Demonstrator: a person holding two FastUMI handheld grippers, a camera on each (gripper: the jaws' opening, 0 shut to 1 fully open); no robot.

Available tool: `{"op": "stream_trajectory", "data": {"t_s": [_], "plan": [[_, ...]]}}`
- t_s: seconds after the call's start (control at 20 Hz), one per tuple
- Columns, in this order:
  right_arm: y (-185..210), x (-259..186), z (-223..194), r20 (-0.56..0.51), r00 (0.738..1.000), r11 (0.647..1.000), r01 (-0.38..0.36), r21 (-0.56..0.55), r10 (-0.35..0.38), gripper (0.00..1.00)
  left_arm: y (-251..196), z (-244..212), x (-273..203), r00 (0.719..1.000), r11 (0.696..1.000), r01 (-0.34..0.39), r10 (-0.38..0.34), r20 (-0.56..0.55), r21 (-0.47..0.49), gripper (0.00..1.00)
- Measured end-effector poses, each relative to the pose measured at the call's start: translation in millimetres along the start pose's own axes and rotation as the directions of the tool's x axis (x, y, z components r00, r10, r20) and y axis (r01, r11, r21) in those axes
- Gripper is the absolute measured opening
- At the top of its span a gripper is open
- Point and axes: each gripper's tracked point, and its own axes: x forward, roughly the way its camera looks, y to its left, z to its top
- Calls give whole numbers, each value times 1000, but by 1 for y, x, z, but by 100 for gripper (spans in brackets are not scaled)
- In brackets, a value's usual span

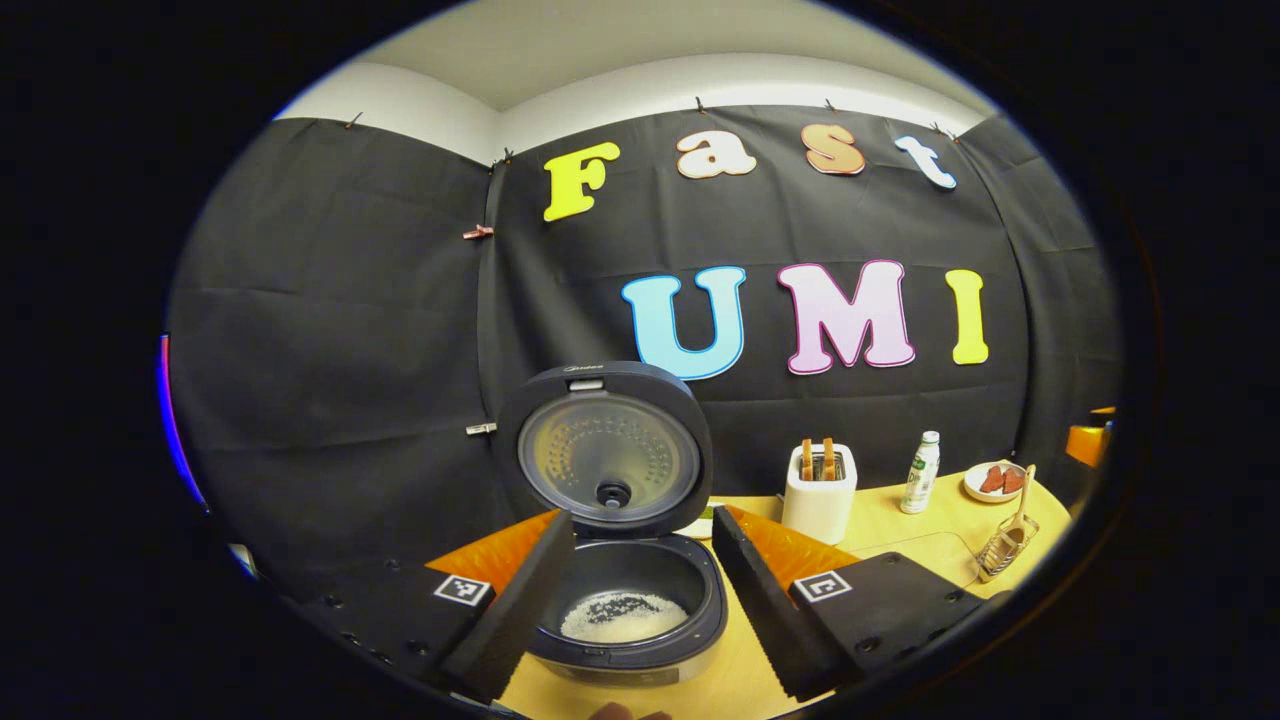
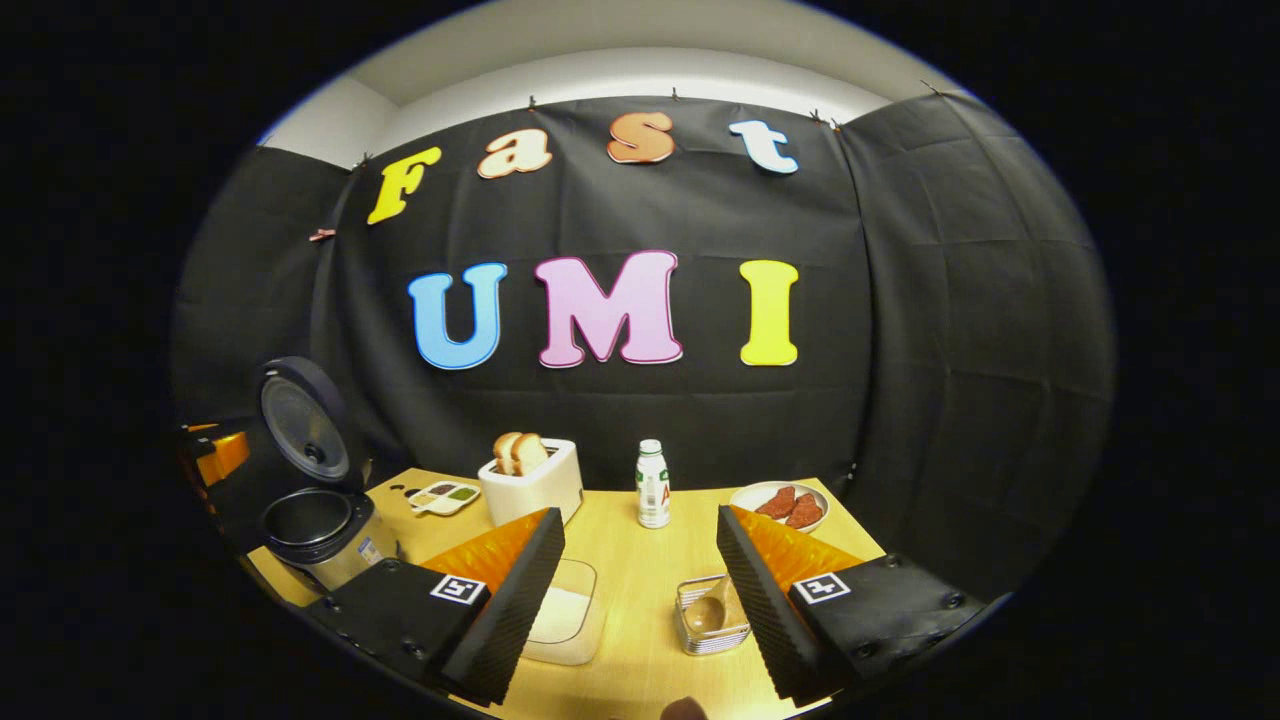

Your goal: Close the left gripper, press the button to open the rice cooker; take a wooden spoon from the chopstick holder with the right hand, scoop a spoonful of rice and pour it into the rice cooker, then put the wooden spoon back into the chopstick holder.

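Two grippers are under my control, both spread wide with nothing between the fingers. From the left gripper (image 1: 640, 590) I look into the rice cooker (image 1: 625, 600), rice lying on its pot bottom, lid (image 1: 605, 450) standing upright behind. Just ahead of the right gripper (image 2: 640, 590), the wooden spoon (image 2: 708, 610) sits in the wire chopstick holder (image 2: 712, 625), bowl end showing; from the left gripper view its handle leans up and away. Farther back on the pale wood desk (image 2: 640, 560) stand a toaster (image 2: 532, 482), a bottle (image 2: 653, 485) and a plate (image 2: 780, 500).
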Motion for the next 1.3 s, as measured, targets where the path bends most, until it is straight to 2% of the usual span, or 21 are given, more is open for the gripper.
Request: {"op": "stream_trajectory", "data": {"t_s": [0.25, 0.6, 0.8, 0.95, 1.05, 1.15, 1.25, 1.3], "plan": [[-40, 54, -38, -114, 993, 998, 39, 50, -33, 96, 0, -10, -17, 997, 998, -68, 68, -41, 13, 95], [-71, 110, -90, -243, 969, 992, 65, 104, -38, 96, 0, 3, -49, 990, 991, -131, 132, -46, 19, 95], [-81, 135, -119, -312, 949, 989, 78, 127, -35, 96, 4, 1, -66, 979, 980, -182, 174, -104, -73, 95], [-89, 146, -135, -349, 936, 984, 101, 145, -44, 95, 6, -3, -80, 973, 975, -211, 203, -114, -63, 95], [-90, 149, -144, -376, 926, 984, 103, 145, -42, 89, 7, 1, -86, 969, 972, -226, 219, -111, -62, 95], [-93, 152, -150, -395, 918, 984, 108, 141, -44, 76, 7, 3, -91, 968, 970, -234, 227, -111, -59, 95], [-93, 151, -152, -406, 913, 986, 103, 134, -40, 51, 7, 4, -96, 967, 970, -238, 231, -110, -53, 95], [-94, 154, -156, -411, 911, 987, 100, 125, -40, 59, 6, 6, -98, 966, 970, -238, 232, -112, -50, 95]]}}
